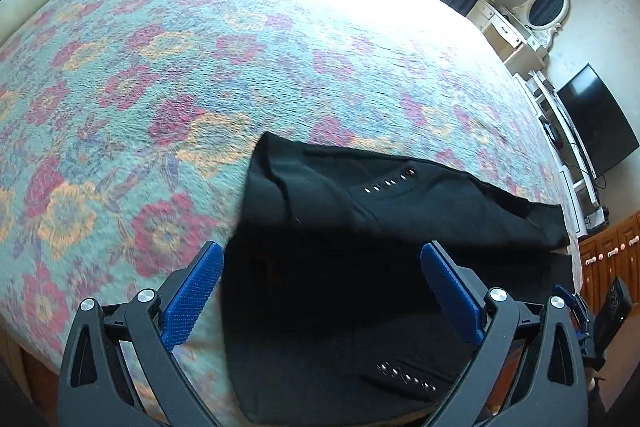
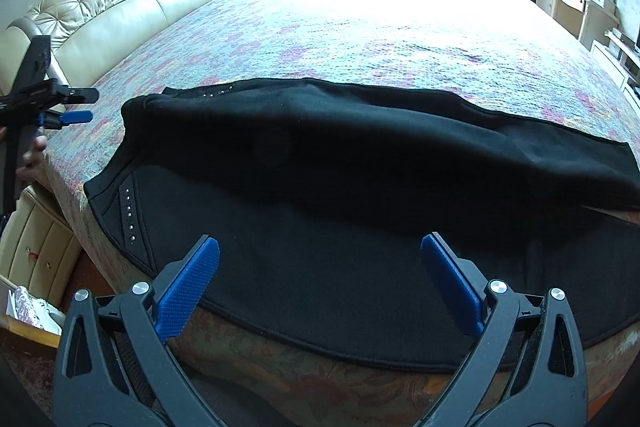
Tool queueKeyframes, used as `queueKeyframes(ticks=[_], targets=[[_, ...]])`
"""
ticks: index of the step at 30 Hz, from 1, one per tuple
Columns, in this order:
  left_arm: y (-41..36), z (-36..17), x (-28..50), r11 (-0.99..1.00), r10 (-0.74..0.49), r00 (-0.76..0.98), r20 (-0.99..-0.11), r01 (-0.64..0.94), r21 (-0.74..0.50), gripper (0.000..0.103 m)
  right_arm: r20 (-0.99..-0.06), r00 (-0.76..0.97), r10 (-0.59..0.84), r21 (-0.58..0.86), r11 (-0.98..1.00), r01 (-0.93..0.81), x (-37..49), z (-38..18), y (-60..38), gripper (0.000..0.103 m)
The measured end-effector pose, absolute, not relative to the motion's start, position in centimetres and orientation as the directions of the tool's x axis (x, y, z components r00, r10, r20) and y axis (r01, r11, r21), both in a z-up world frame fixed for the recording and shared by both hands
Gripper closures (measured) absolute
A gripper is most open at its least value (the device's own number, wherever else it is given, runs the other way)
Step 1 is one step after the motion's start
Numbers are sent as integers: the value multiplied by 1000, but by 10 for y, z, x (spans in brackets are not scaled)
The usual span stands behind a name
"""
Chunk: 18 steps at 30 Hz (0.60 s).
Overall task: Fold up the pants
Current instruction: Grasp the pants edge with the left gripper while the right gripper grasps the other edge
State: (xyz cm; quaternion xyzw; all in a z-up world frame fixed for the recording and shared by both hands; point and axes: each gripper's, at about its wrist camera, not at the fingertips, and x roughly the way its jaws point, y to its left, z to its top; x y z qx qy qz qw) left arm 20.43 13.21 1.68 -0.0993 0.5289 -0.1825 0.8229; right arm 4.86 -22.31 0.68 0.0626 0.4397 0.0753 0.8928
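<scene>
left tool: we see its jaws spread wide, holding nothing, hovering over the waist end of the pants; also visible at the left edge of the right wrist view, off the bed corner.
pants: black, laid crosswise along the near edge of the bed, waist to our left, legs running right. Near hem follows the mattress edge, partly over it.
stud rows: two lines of studs at the waist end, one near, one far. We read that as both hip sides facing up, so the legs lie side by side or one flopped partly onto the other; the dark fabric hides which.
bedspread: floral, flat, bare beyond the pants.
right tool: jaws wide apart, empty, above the mid-leg stretch near the bed edge.
progress: early, in our judgement. Garment spread out, a long ridge runs along the middle, no crisp fold seen yet.
left to do: likely lay leg over leg cleanly, then fold lengthwise toward the waist.
risk: near hem could slide off the edge when lifted.
</scene>
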Motion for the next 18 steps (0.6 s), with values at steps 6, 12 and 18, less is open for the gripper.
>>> queueKeyframes(ticks=[6, 12, 18], targets=[[149, -48, 284, 854, -520, 152, -841, 135, -503, 4, -779, 593, 202, 229, 973, -30, 83, 0, -241, 2], [134, -56, 299, 714, -698, 85, -711, 170, -680, 4, -795, 566, 218, 248, 968, -26, 98, -19, -243, 2], [136, -64, 294, 657, -750, 73, -657, 189, -730, 4, -811, 534, 240, 249, 967, -57, 108, -29, -233, 2]])
